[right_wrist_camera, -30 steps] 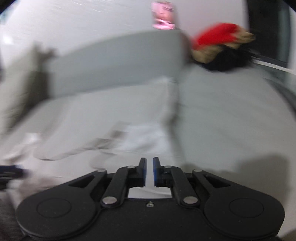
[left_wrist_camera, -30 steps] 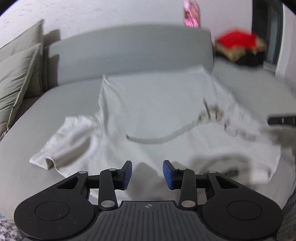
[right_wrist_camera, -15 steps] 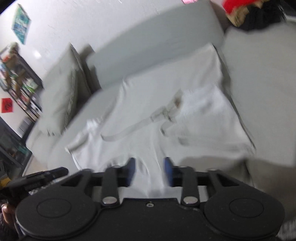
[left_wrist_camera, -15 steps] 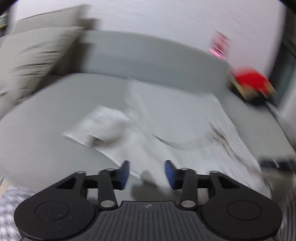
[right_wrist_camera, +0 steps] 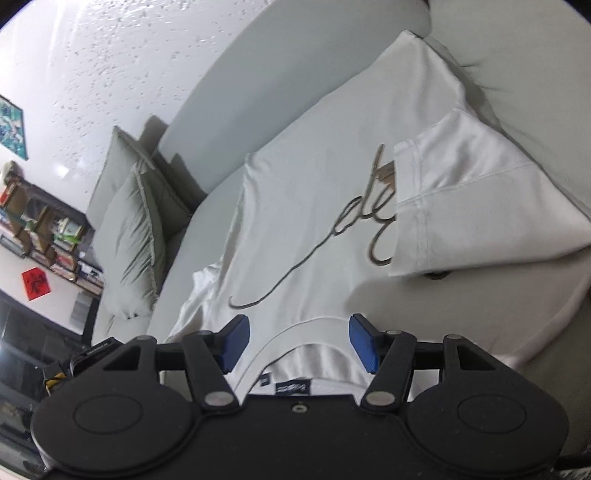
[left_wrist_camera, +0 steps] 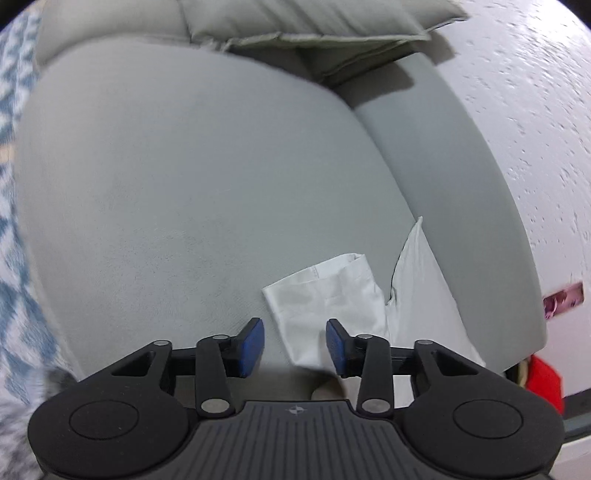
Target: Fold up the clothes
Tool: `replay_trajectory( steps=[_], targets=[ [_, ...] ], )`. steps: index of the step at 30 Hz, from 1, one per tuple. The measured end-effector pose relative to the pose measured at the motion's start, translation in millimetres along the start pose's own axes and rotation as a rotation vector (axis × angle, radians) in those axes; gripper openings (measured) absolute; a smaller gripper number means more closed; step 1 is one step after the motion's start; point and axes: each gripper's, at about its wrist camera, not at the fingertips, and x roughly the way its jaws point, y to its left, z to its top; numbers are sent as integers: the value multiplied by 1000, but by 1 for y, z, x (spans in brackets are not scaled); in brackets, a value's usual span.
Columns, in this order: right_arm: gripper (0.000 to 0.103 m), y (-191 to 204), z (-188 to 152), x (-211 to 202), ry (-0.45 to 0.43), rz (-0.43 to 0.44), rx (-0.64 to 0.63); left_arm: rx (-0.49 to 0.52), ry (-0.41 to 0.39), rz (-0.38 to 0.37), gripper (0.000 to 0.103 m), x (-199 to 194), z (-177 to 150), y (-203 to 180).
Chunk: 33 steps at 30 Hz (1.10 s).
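A white T-shirt (right_wrist_camera: 317, 214) with grey script lettering lies spread on a grey sofa (right_wrist_camera: 221, 110). Its right sleeve (right_wrist_camera: 476, 192) is folded in over the chest. My right gripper (right_wrist_camera: 299, 341) hovers over the collar (right_wrist_camera: 306, 332), its jaws opening, with cloth below them and no pad pressing on it. In the left wrist view the shirt's other sleeve (left_wrist_camera: 325, 295) lies flat on the seat. My left gripper (left_wrist_camera: 295, 345) sits just short of that sleeve's near corner, its jaws closing, blue pads apart and not touching the cloth.
Two grey cushions (right_wrist_camera: 136, 229) lean at the sofa's far end, also cushions (left_wrist_camera: 303, 22). A bookshelf (right_wrist_camera: 40, 229) stands beyond them. A blue-white patterned rug (left_wrist_camera: 14, 221) borders the seat. A red item (left_wrist_camera: 543, 380) lies at the right edge. The left hand-held gripper (right_wrist_camera: 88, 354) shows at lower left.
The left gripper swung left and rolled, from the shirt's middle to the left sleeve. The right gripper went from nearly shut to wide apart, rolled, and now sits over the collar.
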Motion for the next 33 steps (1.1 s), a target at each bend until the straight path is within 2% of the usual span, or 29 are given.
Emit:
replay_trajectory(
  steps=[3,6,7,10,13,16,19,21,22,24,25,28,30,31,33],
  targets=[
    [59,-2,1,1,-12,-30,-6,-88,18,-12,32,14,7,9],
    [59,-9,1,0,-13,-41,12,-146,19,-5,15,19,9,13],
    [59,-10,1,-1,-14,-38,19,-120,8,14,7,18,8,9],
    [59,-11,2,-3,-27,-42,20,30,-53,84,1,8,3,-13],
    [59,-12,4,-6,-47,-57,13,252,-153,156,1,-6,-7,-50],
    [60,-14,5,-7,-50,-55,21,509,-270,177,1,-24,-29,-100],
    [60,-17,6,-9,-52,-43,33,839,-377,182,1,-29,-76,-154],
    [60,-17,7,-12,-62,-37,37,1068,-410,174,1,-21,-122,-181],
    [60,-18,8,-13,-68,-34,43,1173,-402,169,2,-16,-145,-190],
    [61,-21,9,-16,-77,-29,60,1345,-322,159,6,-5,-187,-192],
    [61,-23,10,-17,-79,-28,71,1405,-269,156,16,-4,-203,-187],
    [63,-30,11,-21,-76,-10,114,1557,-126,145,20,-5,-244,-169],
    [64,-32,11,-27,-82,9,120,1557,-105,132,30,-21,-244,-154],
    [64,-32,11,-30,-91,12,113,1509,-93,116,37,-29,-234,-150],
    [64,-32,11,-38,-113,15,97,1361,-72,84,39,-41,-202,-144]
  ],
)
